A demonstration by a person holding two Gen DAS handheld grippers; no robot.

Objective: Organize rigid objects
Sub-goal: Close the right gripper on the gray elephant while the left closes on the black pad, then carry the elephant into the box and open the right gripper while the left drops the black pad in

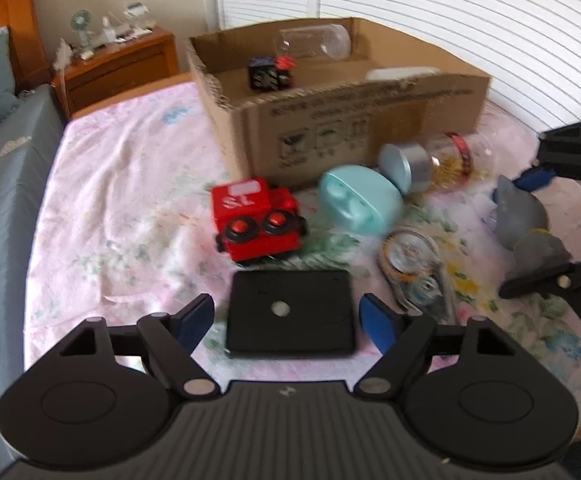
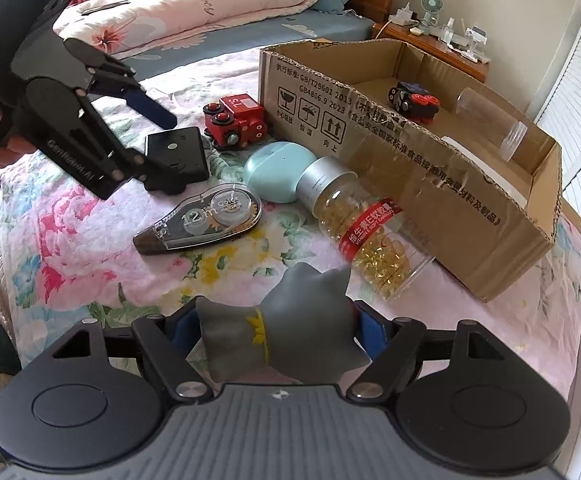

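My left gripper (image 1: 289,316) is open, its blue pads (image 1: 194,320) on either side of a flat black square box (image 1: 290,314) on the bedsheet; it also shows in the right wrist view (image 2: 158,148) over that box (image 2: 176,152). My right gripper (image 2: 278,336) is shut on a grey figurine (image 2: 290,328), also seen in the left wrist view (image 1: 530,224). A red toy train (image 1: 256,220), a teal case (image 1: 360,200), a capsule bottle (image 2: 354,224) and a correction tape (image 2: 202,220) lie loose. A cardboard box (image 1: 370,120) holds a black toy car (image 1: 268,72) and a clear bottle (image 1: 314,42).
Everything sits on a pink floral bedsheet (image 1: 130,184). A wooden nightstand (image 1: 118,64) with a small fan stands behind at the left. White slatted doors (image 1: 470,20) are behind the box. A bed with folded quilts (image 2: 194,0) lies beyond in the right wrist view.
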